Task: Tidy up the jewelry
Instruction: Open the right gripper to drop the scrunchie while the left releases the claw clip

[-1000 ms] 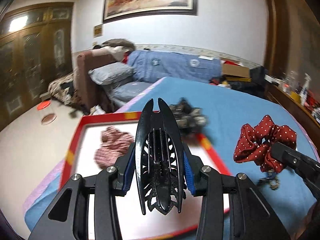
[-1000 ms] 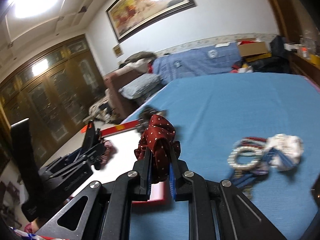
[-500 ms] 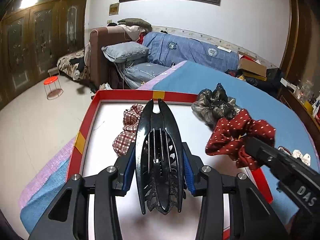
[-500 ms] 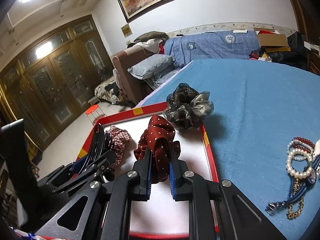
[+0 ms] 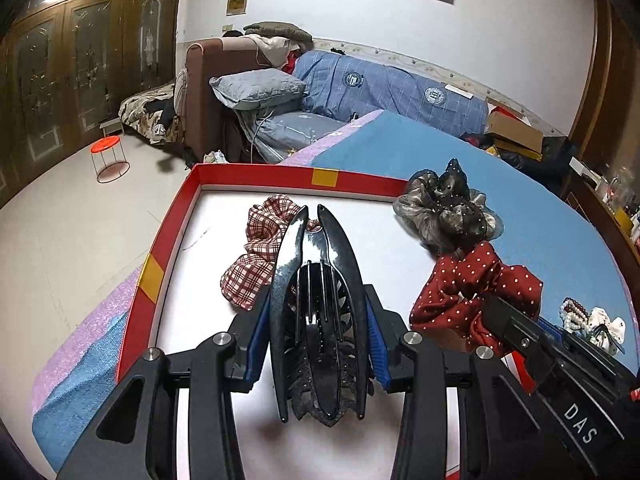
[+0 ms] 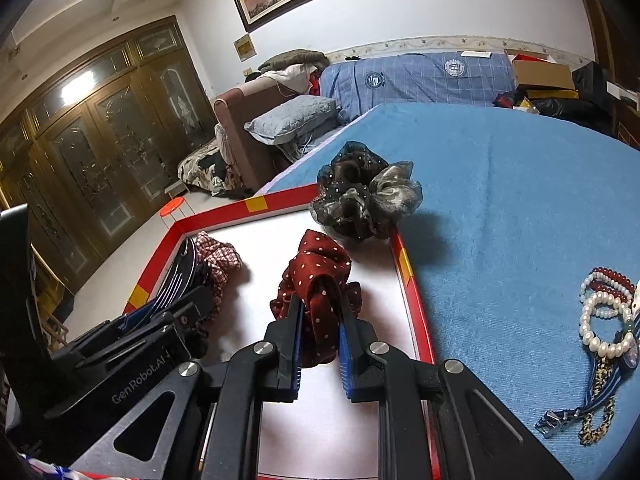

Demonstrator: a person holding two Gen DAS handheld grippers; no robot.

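Observation:
My left gripper point(image 5: 316, 332) is shut on a large black hair claw clip point(image 5: 316, 312), held over the white floor of a red-rimmed tray point(image 5: 256, 171). My right gripper point(image 6: 319, 316) is shut on a dark red polka-dot scrunchie point(image 6: 316, 276), low over the same tray point(image 6: 404, 268). The red scrunchie point(image 5: 472, 292) and the right gripper's body show at the right of the left wrist view. A red-and-white plaid scrunchie point(image 5: 260, 248) lies inside the tray. A grey-black sheer scrunchie point(image 6: 364, 196) rests on the tray's far right corner.
The tray sits on a blue bedspread point(image 6: 500, 184). Pearl and red bead bracelets point(image 6: 604, 304), a chain and a blue strap lie on the bedspread to the right. Pillows point(image 5: 260, 88) and a sofa stand beyond the bed; a small red stool point(image 5: 106, 148) is on the floor.
Both grippers have moved in over the tray and sunk toward it, each keeping its grip. The red scrunchie now hangs over the tray's white floor instead of the blue bedspread.

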